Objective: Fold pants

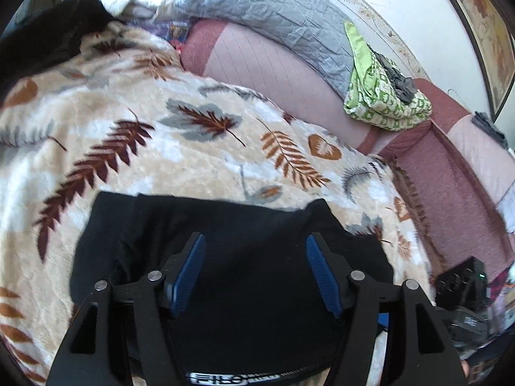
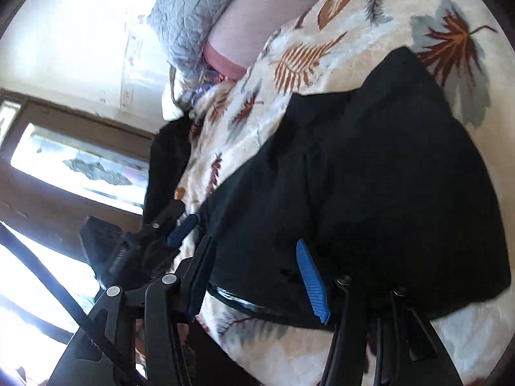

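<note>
While the black pants point(image 1: 244, 251) are spread on the leaf-print blanket point(image 1: 128, 148), both the left gripper point(image 1: 254, 241) and right gripper point(image 2: 254, 244) are held spread, empty; a single layer could be pinched, spoiling the fold.

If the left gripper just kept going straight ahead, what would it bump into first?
Most likely the black pants, lying on the leaf-print blanket directly between the left gripper's open jaws; depth is hard to judge.
</note>
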